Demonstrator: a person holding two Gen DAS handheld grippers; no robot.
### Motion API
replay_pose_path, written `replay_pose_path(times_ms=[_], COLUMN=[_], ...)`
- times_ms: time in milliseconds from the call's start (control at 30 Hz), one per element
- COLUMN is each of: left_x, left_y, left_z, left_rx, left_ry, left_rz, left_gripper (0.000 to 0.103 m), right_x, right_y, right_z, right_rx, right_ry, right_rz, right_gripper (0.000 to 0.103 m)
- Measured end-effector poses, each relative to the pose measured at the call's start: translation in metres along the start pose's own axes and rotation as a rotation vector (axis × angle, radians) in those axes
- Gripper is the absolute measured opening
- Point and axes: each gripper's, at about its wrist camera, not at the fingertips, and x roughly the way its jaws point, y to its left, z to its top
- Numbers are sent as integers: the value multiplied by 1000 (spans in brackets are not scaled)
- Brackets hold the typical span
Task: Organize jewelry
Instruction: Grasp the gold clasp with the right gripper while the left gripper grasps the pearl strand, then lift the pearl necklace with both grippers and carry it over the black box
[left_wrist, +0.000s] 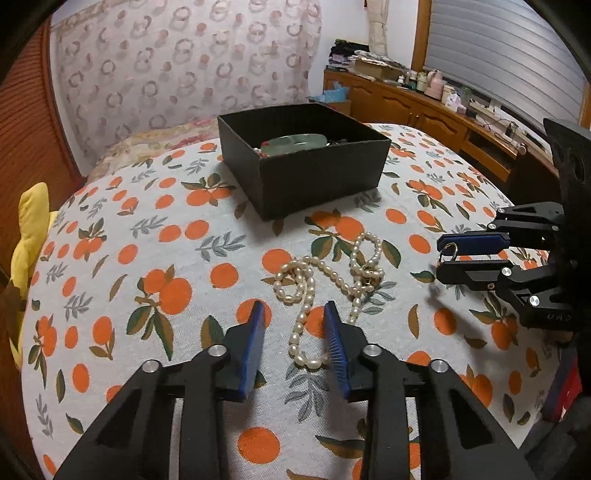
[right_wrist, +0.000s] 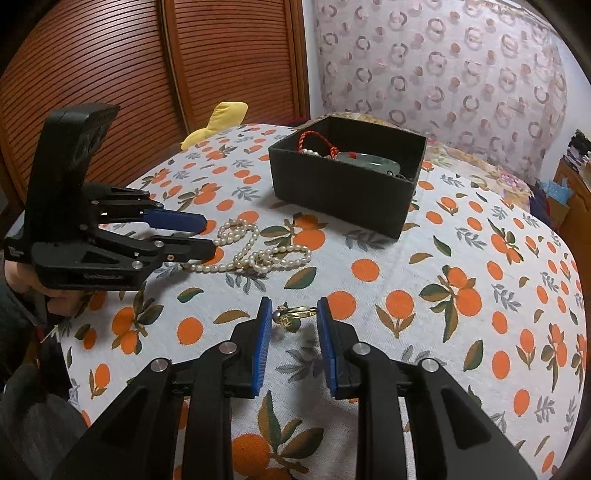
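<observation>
A pearl necklace (left_wrist: 325, 280) lies coiled on the orange-print cloth; its near loop runs between my open left gripper's (left_wrist: 295, 314) fingers. It also shows in the right wrist view (right_wrist: 255, 251). A small gold ring or earring with a pearl (right_wrist: 293, 314) sits between the tips of my open right gripper (right_wrist: 293, 308); it shows in the left wrist view (left_wrist: 448, 253) between the right gripper's (left_wrist: 441, 254) tips. A black box (left_wrist: 306, 158) behind holds a green jade piece (left_wrist: 295, 142) and, in the right wrist view, a red cord bracelet (right_wrist: 317, 142).
The cloth-covered table (left_wrist: 147, 240) drops away at its edges. A yellow cushion (left_wrist: 31, 236) lies at the left edge. A wooden slatted door (right_wrist: 147, 74) and a patterned curtain (right_wrist: 443, 74) stand behind. A cluttered wooden sideboard (left_wrist: 424, 103) is far right.
</observation>
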Motion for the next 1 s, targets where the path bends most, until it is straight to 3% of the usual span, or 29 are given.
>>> replay_pose_path(times_ms=[133, 300, 733, 1000], left_x=[1, -7, -79, -109], left_y=[-6, -8, -13, -13], left_z=[0, 6, 62, 97], left_rx=[28, 21, -14, -28], left_ry=[5, -15, -216, -302], left_rz=[-2, -34, -59, -60], left_gripper=[5, 5, 4, 4], right_x=[0, -3, -39, -62], right_y=[0, 1, 5, -2], right_z=[0, 2, 28, 50], right_rx=[0, -3, -29, -34], right_ry=[1, -6, -80, -140], right_rz=[-1, -1, -24, -40], right_gripper=[27, 27, 27, 27])
